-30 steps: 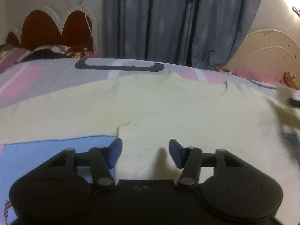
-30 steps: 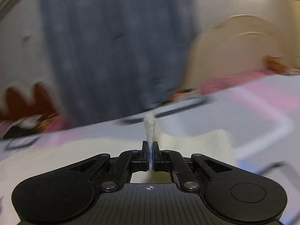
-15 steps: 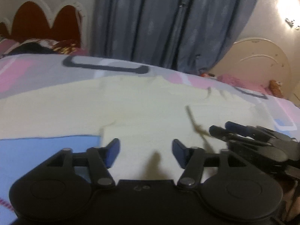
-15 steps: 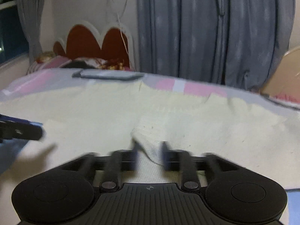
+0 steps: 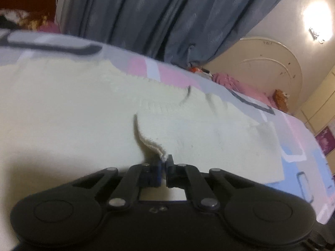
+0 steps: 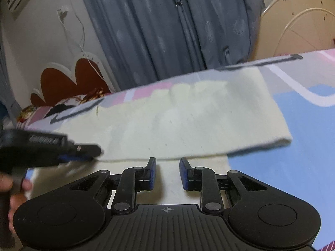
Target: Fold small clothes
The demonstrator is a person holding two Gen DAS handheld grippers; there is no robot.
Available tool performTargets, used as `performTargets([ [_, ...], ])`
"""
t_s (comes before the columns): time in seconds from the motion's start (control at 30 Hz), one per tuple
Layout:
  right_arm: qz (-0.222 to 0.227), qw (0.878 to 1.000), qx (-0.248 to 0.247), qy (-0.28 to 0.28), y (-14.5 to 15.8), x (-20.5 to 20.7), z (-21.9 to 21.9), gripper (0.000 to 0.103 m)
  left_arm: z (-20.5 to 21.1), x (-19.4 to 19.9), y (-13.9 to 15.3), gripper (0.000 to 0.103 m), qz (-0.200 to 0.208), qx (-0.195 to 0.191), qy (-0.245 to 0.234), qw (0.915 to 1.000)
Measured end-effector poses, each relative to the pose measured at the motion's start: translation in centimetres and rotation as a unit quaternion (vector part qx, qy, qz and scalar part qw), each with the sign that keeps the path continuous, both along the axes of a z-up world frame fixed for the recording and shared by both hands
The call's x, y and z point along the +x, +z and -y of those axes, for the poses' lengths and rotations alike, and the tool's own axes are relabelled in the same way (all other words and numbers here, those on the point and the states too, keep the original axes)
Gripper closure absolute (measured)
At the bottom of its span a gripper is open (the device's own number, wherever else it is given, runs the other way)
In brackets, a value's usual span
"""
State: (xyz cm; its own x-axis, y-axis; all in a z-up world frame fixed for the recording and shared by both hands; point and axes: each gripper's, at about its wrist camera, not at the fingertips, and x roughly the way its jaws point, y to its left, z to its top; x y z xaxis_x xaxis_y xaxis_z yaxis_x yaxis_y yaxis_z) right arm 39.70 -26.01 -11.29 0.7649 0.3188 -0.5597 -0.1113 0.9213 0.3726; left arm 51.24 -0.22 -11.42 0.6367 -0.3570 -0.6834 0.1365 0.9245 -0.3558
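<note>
The cream knit sweater [image 5: 88, 113] lies spread over the patchwork bedspread [image 6: 293, 167], filling the middle of both wrist views. Left gripper [image 5: 164, 163], low centre of its frame, has its jaws clenched on a small raised pinch of the knit. Right gripper [image 6: 166, 172] hovers with jaws released just short of the folded band of sweater that crosses the centre of its view; they grasp nothing.

My read: a fold is being carried by the left hand. To do it well, lift just enough to clear the cloth below, travel straight across, and lay the edge square. That pinch looks thin, so a jerk could slip it. The right could pin the body flat.
</note>
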Motion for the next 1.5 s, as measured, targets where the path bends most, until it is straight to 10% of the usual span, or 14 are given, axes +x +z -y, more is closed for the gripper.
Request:
performTargets([
  [0.17, 0.001, 1.0, 0.008, -0.001, 0.3, 0.2, 0.3, 0.078, -4.1, -2.6, 3.3, 0.1, 0.084, 0.057, 0.036, 0.9942],
  [1.03, -0.014, 0.998, 0.0, -0.058, 0.0, 1.4, 3.8, 0.078, -10.1, -3.5, 0.4, 0.099, 0.047, 0.109, 0.083, 0.9894],
  [1.1, -0.021, 0.998, -0.011, -0.058, 0.4, 1.2, 3.8, 0.078, -10.3, -3.6, 0.3, 0.094, 0.047, 0.116, 0.075, 0.9892],
  [1.2, 0.001, 0.999, -0.009, -0.05, 1.5, -0.5, 4.7, 0.078, -10.5, -5.5, 1.9, 0.04, 0.094, 0.169, 0.112, 0.9746],
  [1.37, 0.037, 0.999, -0.029, -0.02, 2.9, 0.8, 2.7, 0.078, -4.8, -5.5, 3.0, 0.038, 0.147, 0.206, 0.032, 0.967],
  [1.5, 0.025, 0.997, -0.053, 0.049, 1.8, 3.1, -2.4, 0.078, -0.7, -3.9, 0.5, 0.036, 0.106, 0.22, -0.021, 0.9694],
])
